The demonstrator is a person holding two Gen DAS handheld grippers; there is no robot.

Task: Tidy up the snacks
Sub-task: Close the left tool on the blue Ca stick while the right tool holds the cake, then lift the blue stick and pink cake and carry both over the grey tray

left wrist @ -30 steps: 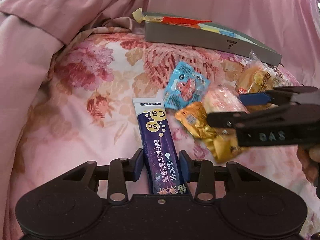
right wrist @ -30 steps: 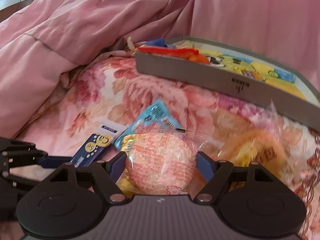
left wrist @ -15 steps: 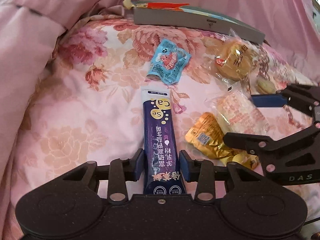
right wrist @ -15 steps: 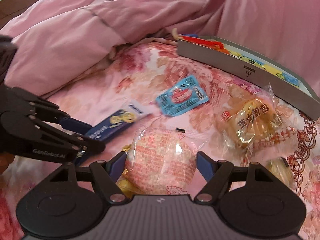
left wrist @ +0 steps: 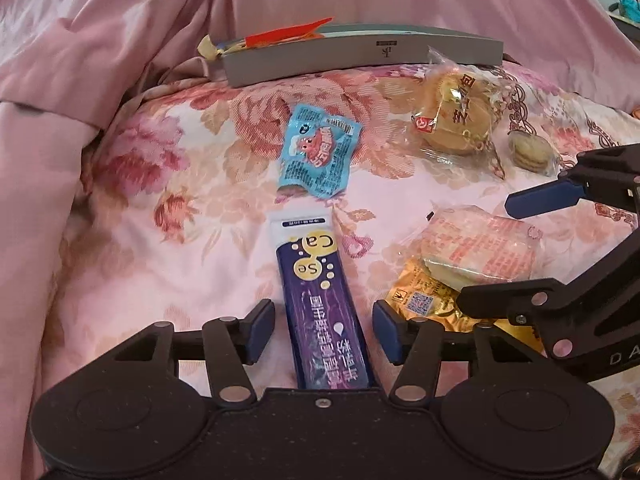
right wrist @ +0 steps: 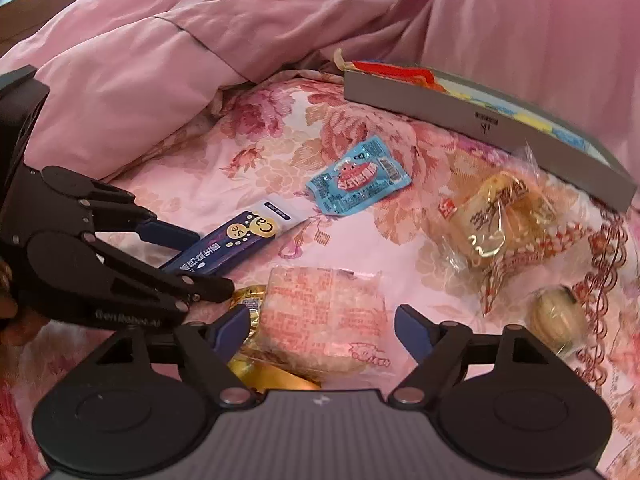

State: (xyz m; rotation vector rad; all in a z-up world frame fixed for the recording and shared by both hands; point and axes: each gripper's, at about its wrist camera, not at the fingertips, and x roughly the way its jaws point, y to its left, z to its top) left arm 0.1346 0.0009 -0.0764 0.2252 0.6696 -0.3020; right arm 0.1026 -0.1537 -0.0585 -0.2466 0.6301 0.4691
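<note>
Both jaws stand wide open and hold nothing. My left gripper (left wrist: 324,330) sits low over the purple stick (left wrist: 320,300), which lies between its pads with a gap on each side. My right gripper (right wrist: 320,330) sits over the pink cracker pack (right wrist: 324,320). That pack lies between its pads too, close to the left pad and a bit apart from the right one. A gold pack (right wrist: 250,300) peeks out from under the cracker pack, by the left pad.

Ahead of both jaws, the blue pack (left wrist: 318,156) lies on the flowery bedspread (left wrist: 168,200). Ahead and to the right are the bun (left wrist: 460,116) in its clear bag and a small round cookie (left wrist: 528,152). Far ahead, at the back of the bed, is the gray box (left wrist: 360,54), and some snacks are in it already.

I think I am at the grab step, with two snacks lined up at once. Next I need to close each pair of pads on its snack. The stick is thin and flat, so I should go low and squeeze its sides. The cracker pack is puffy and may crack, so I should squeeze it softly and not catch the gold pack. Then I lift both and carry them forward to the box.
</note>
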